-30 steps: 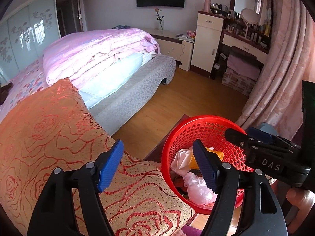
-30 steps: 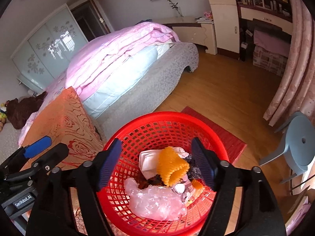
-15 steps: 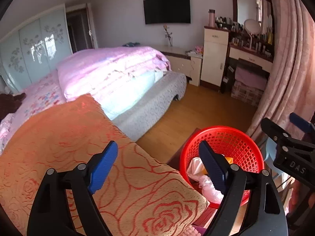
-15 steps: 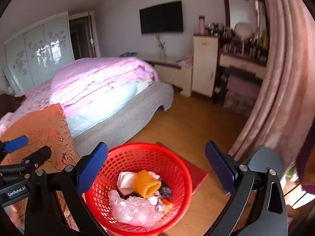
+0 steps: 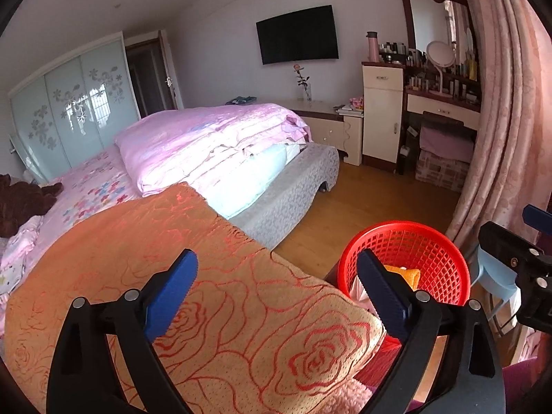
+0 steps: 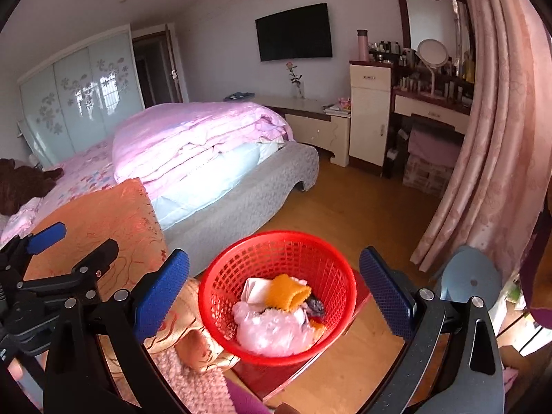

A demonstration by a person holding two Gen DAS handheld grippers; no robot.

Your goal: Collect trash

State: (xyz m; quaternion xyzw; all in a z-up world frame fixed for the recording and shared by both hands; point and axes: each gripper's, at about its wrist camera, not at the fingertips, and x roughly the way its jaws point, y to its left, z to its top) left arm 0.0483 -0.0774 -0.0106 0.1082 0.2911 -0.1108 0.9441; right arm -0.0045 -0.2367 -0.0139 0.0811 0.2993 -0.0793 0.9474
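A red mesh basket (image 6: 276, 241) stands on a dark red stand by the bed. It holds a crumpled clear plastic bag (image 6: 269, 327), a yellow-orange wad (image 6: 288, 291) and white paper (image 6: 257, 289). My right gripper (image 6: 274, 265) hovers above and behind the basket, open wide, with nothing between its blue pads. My left gripper (image 5: 276, 269) hangs over an orange rose-patterned cover (image 5: 172, 241), left of the basket (image 5: 431, 252). Its jaws are opening and nothing is between them. In the right wrist view the left gripper (image 6: 74, 246) shows at the far left.
A bed with a folded pink quilt (image 5: 207, 145) fills the left. A pink curtain (image 6: 500, 138) hangs at the right, with a blue-grey stool (image 6: 469, 276) beneath it. A dresser (image 5: 383, 114) and a vanity line the far wall. Wooden floor (image 6: 345, 207) lies between.
Both grippers have risen and drawn back from the basket, which now looks smaller and lower. Both pairs of jaws stand wider than a second ago.
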